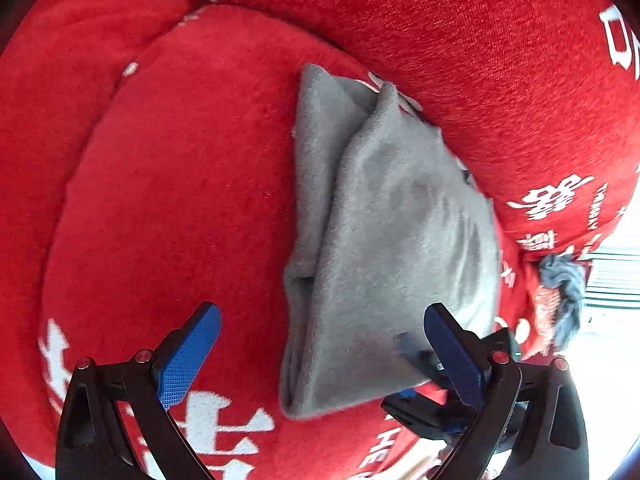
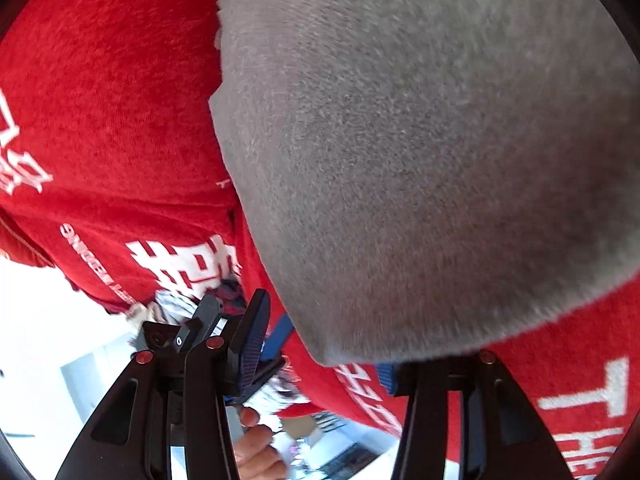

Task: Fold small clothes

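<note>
Room: bare red cushion (image 1: 180, 180) at left.
Cloth: gray cloth (image 1: 380, 240) lies center.
Left gripper (image 1: 320, 356): jaws wide apart, near edge between them.
Right gripper (image 2: 324, 344): cannot tell.

Grey cloth (image 1: 384, 240) on red cushion (image 1: 180, 184)

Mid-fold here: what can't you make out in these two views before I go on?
- Right gripper: one pad lies under the grey cloth in the right wrist view and is blurred in the left, so its grip is unclear.
- Cloth's far edge: right wrist view, cut off by the frame.
- Cloth's lower layers: left wrist view, hidden by the top fold.
- Grey-blue bundle beyond the red cushion: left wrist view, too small, beside glare.
</note>
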